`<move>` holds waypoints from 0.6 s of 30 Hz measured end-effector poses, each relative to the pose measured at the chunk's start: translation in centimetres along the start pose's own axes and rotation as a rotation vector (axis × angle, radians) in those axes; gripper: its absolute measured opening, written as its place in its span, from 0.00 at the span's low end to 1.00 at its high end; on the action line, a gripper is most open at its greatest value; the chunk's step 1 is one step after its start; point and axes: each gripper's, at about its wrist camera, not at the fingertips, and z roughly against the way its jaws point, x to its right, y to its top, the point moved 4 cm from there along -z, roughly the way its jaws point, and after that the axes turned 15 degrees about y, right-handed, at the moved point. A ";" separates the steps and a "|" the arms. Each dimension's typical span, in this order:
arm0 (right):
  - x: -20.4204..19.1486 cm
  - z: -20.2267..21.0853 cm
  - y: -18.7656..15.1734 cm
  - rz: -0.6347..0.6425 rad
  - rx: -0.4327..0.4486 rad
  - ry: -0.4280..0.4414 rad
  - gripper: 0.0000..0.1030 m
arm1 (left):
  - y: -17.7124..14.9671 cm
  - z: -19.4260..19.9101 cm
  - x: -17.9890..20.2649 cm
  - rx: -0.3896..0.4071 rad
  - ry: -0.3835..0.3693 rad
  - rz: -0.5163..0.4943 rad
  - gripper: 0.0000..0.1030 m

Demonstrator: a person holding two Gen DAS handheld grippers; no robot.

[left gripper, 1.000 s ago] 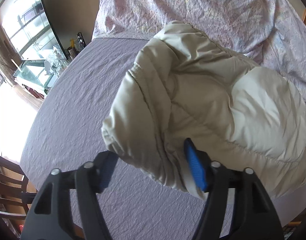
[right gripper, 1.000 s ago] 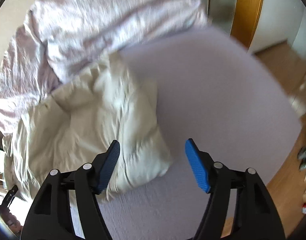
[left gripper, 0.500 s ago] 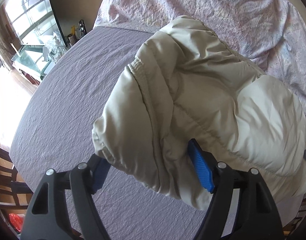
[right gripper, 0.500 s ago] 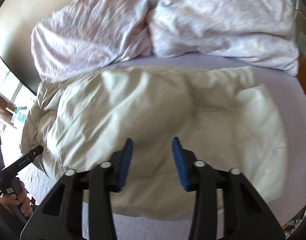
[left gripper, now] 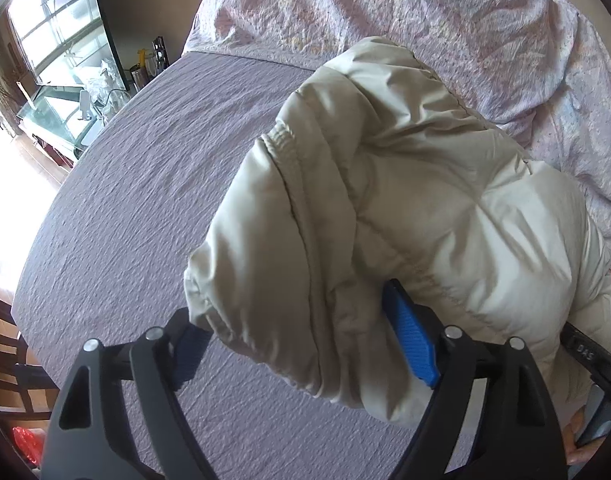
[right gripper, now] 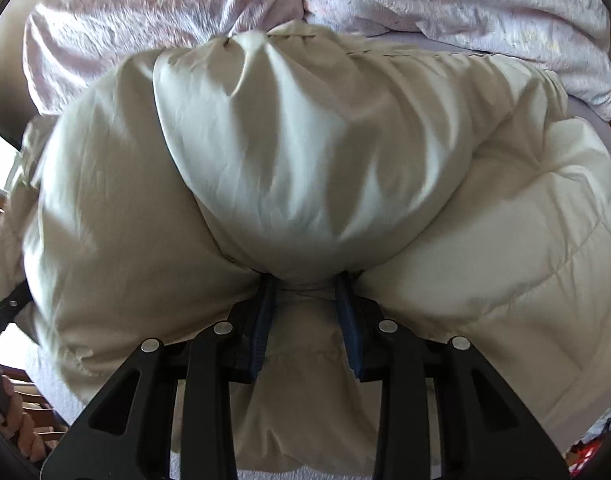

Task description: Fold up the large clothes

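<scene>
Puffy jacket [left gripper: 405, 184], bunched on purple bed sheet [left gripper: 145, 168]: light, soft, springy, slippery shell; best taken by seams or hem.

Left wrist view: left gripper [left gripper: 305, 344] just opening, fingers spread wide, jacket's rounded end lying loose between them. Right wrist view: right gripper [right gripper: 307, 312] just closing, fingers pinching a bulging fold of jacket near the front edge.

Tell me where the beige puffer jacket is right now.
The beige puffer jacket lies on the purple bedsheet, just before the crumpled pink duvet; the right tongs pinch a fold of it.
</scene>
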 end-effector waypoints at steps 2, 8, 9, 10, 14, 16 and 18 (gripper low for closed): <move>0.1 -0.1 0.0 0.003 0.003 -0.001 0.33 | 0.0 -0.1 0.0 -0.002 -0.003 0.004 0.82; 0.1 -0.1 -0.2 0.010 0.011 0.008 0.33 | 0.3 -0.9 -0.1 -0.018 -0.012 0.026 0.85; 0.1 0.0 -0.4 0.011 0.013 0.009 0.33 | 0.4 -1.0 -0.1 -0.023 -0.016 0.034 0.85; 0.2 0.0 -0.4 0.011 0.015 0.012 0.33 | 0.4 -1.2 -0.1 -0.027 -0.018 0.040 0.86; 0.3 0.1 -0.5 0.009 0.016 0.027 0.33 | 0.2 -1.8 -0.4 -0.045 -0.028 0.059 0.90; 0.4 0.1 -0.5 0.010 0.017 0.033 0.33 | 0.2 -2.3 -0.6 -0.060 -0.048 0.074 0.92; 0.5 -0.1 -0.4 0.008 0.018 0.033 0.33 | 0.3 -2.9 -0.7 -0.075 -0.073 0.093 0.92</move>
